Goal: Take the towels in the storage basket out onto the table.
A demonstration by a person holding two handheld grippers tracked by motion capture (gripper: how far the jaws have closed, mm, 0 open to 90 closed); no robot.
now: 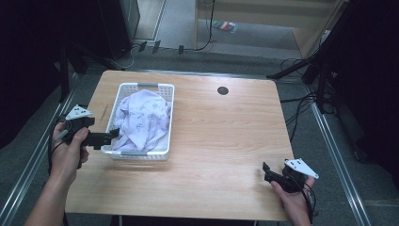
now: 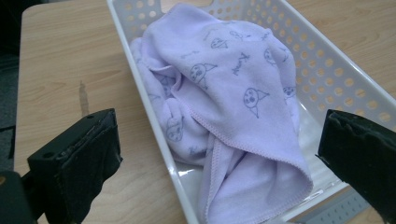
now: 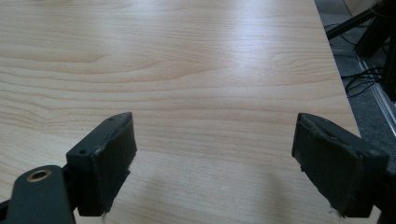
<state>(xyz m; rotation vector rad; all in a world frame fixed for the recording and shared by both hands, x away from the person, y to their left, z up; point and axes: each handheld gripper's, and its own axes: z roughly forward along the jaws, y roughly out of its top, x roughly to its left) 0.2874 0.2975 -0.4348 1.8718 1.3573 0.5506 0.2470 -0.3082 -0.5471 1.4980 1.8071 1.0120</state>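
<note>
— So, where's the lilac towel (image 2: pixel 233 107)?
— Crumpled inside the white perforated basket (image 1: pixel 165 94) at the wooden table's (image 1: pixel 226 141) left side.
— And the left gripper (image 1: pixel 111 137)?
— Jaws spread wide at the basket's near corner, one outside its wall, gripping nothing.
— The right gripper (image 1: pixel 266 170)?
— Released too, low over bare wood near the right front edge.

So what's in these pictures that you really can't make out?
- Whatever lies under the lilac towel in the white basket: the towel's folds cover it, in the high view and the left gripper view.
- The basket's near corner: cut off by the bottom edge of the left gripper view.
- The small colourful item on the floor beyond the table: too small in the high view.
- The room's corners: too dark there.
</note>
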